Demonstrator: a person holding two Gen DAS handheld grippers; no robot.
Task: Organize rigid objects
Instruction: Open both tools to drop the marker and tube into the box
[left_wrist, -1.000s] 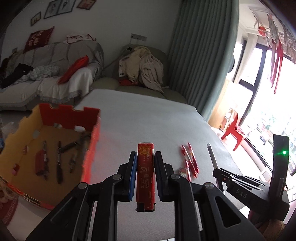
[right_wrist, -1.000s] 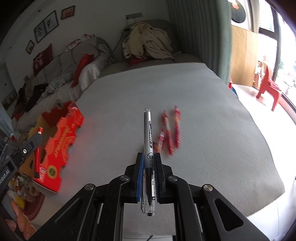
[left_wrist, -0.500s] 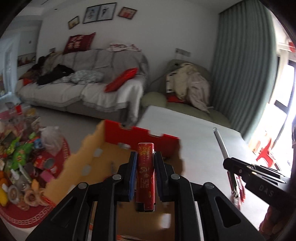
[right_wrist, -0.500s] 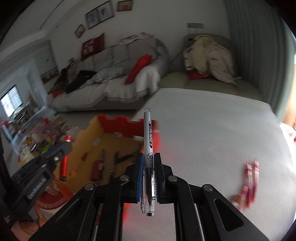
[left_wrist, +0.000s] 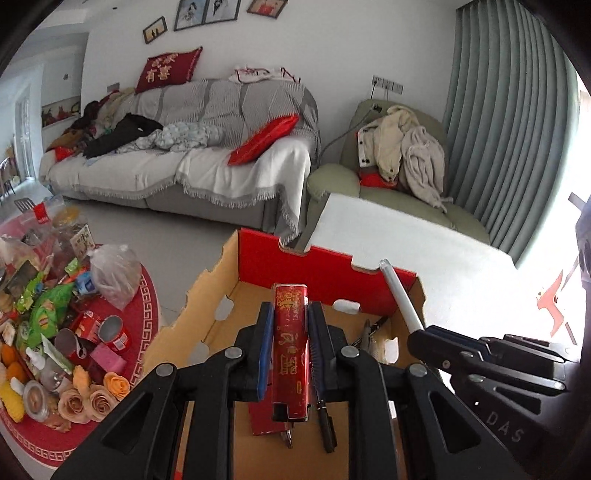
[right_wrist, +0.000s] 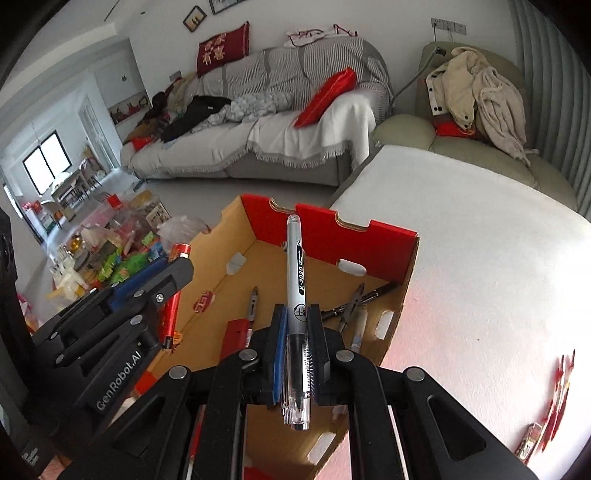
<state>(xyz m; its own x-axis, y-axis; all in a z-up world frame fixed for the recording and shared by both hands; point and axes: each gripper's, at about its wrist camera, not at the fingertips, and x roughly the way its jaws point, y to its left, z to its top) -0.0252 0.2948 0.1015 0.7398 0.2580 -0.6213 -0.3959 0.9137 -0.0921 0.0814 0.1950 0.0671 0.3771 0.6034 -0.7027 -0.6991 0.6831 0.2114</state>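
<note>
the left gripper (left_wrist: 290, 345) is clamped on a slim red box with gold print (left_wrist: 290, 350), which stands lengthwise between its blue-lined fingers and sticks out past them toward the far side. the right gripper (right_wrist: 297, 354) is closed tight on a clear gel pen with a black tip end (right_wrist: 297, 295), the pen running straight out along the fingers with its cap end pointing away. both grippers hang over the open cardboard box (right_wrist: 400, 291), whose far wall is red inside and whose side walls are plain brown; it sits at the left edge of the white table (right_wrist: 480, 258). on the floor of the box lie a dark pen (right_wrist: 253, 302), a flat red packet (right_wrist: 234, 334), a small pair of pliers (right_wrist: 351, 302) crossing a black pen (right_wrist: 373, 295) near the far right corner, and a white pen (right_wrist: 358, 330) along the right wall. in the left wrist view the right gripper comes in from the right with the pen's pale barrel slanting over the box's right wall. a few red sticks (right_wrist: 554, 398) are left on the table at the near right, well apart from the box. beyond the table are a grey sofa (left_wrist: 207, 147) and an armchair piled with clothes (left_wrist: 402, 158); to the left, on the floor, a round red tray of snacks and cans (left_wrist: 55, 332).
</note>
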